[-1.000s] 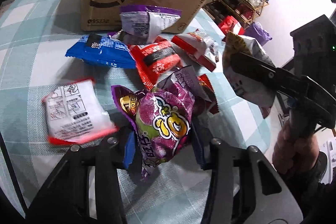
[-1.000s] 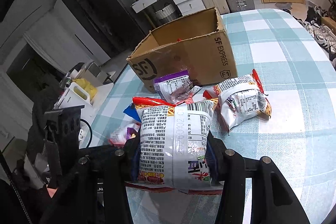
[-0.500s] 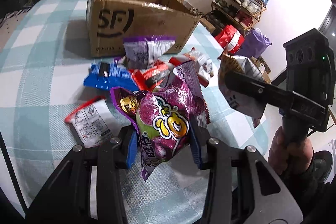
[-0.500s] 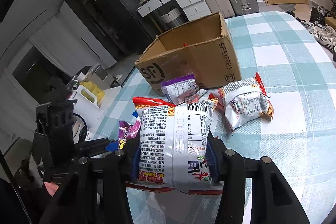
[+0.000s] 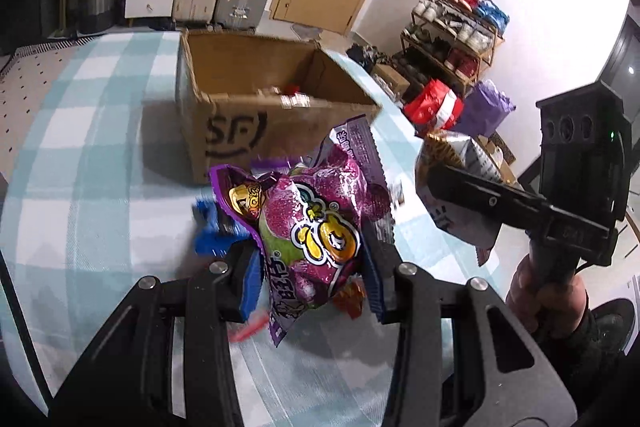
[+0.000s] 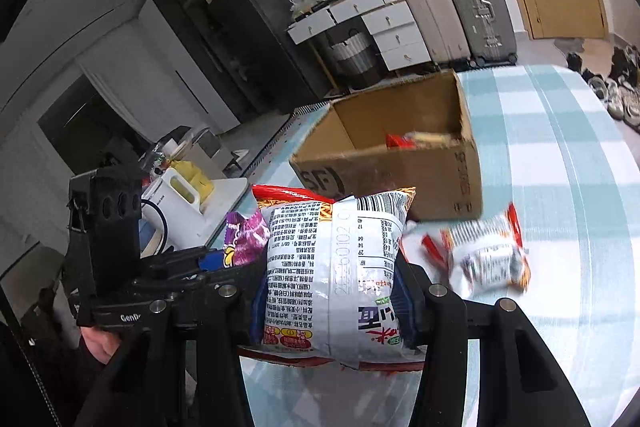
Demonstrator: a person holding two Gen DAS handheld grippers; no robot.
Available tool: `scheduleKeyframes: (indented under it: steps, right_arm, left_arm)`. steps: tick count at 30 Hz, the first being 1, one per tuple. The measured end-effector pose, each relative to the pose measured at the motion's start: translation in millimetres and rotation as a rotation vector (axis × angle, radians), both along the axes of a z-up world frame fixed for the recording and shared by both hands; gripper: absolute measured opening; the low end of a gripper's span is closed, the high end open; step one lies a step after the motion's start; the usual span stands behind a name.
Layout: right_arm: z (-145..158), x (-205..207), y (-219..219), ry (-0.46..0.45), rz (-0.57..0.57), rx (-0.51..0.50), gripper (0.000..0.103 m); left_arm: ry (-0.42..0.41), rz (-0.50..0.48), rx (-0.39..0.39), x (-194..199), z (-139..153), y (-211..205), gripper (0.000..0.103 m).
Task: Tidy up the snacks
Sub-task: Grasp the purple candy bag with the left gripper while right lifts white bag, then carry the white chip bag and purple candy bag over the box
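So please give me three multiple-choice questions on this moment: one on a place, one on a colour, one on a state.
1. Where is the box relative to the two held packets?
A. Beyond them on the table
B. On the floor
C. Under the left gripper

2. What main colour is the packet in the left gripper?
A. Green
B. Purple
C. White

3. What state is the right gripper in?
A. Open, holding nothing
B. Shut on the white packet
C. Out of view

Answers:
1 A: the box stands on the checked table behind both packets.
2 B: its wrapper is mostly purple.
3 B: both fingers press the packet's sides.
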State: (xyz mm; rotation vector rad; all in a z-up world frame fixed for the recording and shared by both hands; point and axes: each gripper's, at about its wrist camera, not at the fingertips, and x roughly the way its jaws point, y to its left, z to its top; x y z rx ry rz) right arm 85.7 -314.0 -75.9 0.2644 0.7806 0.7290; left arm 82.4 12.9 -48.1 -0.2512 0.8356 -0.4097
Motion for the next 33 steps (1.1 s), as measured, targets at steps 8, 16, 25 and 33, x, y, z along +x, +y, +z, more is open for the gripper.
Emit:
scheduleKeyframes:
  steps: [8,16,25,33]
  right_arm:
    - [22,36,10,-0.021,0.017,0.002,0.050]
    - [42,83,23,-0.027,0.027,0.000,0.050]
    - [46,139,29,-0.004,0.022,0.002,0.050]
    - [35,179,36,0.016,0.018,-0.022,0.050]
  left_arm:
    - [-0.034,0.028,0.006,41,36,12,0.039]
    - [-0.039,0.035,0.014,93,63,20,0.039]
    - [-0.011,0.043,0.029,158,67,25,0.039]
    - [0.020,0.041,0.045,202,49,25,0.039]
